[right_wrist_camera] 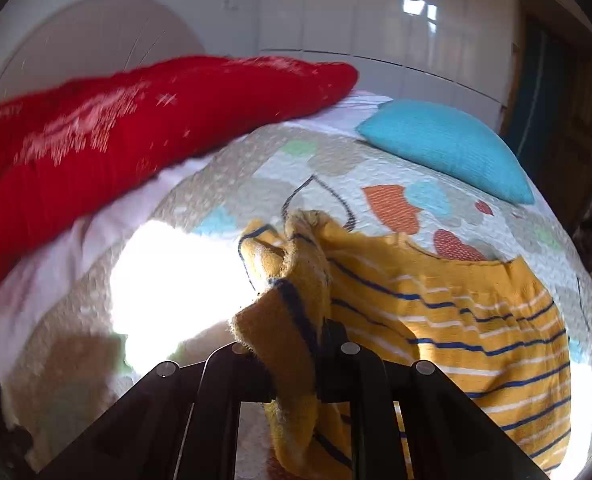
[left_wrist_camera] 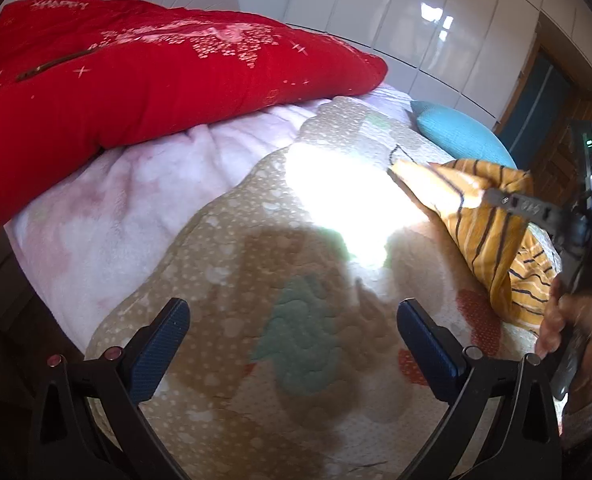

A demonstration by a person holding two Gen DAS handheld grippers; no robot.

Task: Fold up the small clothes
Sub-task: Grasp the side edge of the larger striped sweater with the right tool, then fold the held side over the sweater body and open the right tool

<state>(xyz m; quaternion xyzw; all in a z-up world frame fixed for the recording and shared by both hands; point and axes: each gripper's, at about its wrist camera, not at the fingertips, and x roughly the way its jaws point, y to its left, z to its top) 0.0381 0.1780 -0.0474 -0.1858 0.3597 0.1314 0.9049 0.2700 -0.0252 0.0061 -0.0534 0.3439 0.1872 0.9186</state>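
Observation:
A small yellow garment with dark blue and white stripes [right_wrist_camera: 475, 320] lies on the patterned quilt [right_wrist_camera: 375, 184]. My right gripper [right_wrist_camera: 296, 344] is shut on a bunched edge of the garment and lifts it off the quilt. In the left wrist view the garment [left_wrist_camera: 483, 224] hangs at the right, pinched by the right gripper [left_wrist_camera: 495, 200], held in a hand [left_wrist_camera: 575, 320]. My left gripper [left_wrist_camera: 292, 344] is open and empty above the quilt [left_wrist_camera: 232, 256], left of the garment.
A red blanket with white print [left_wrist_camera: 136, 80] lies over a pale pink fleece [left_wrist_camera: 116, 192] at the back left. A turquoise pillow [right_wrist_camera: 447, 148] sits at the far right of the bed. A bright sun patch [left_wrist_camera: 343, 200] falls on the quilt. White wardrobe doors [left_wrist_camera: 415, 20] stand behind.

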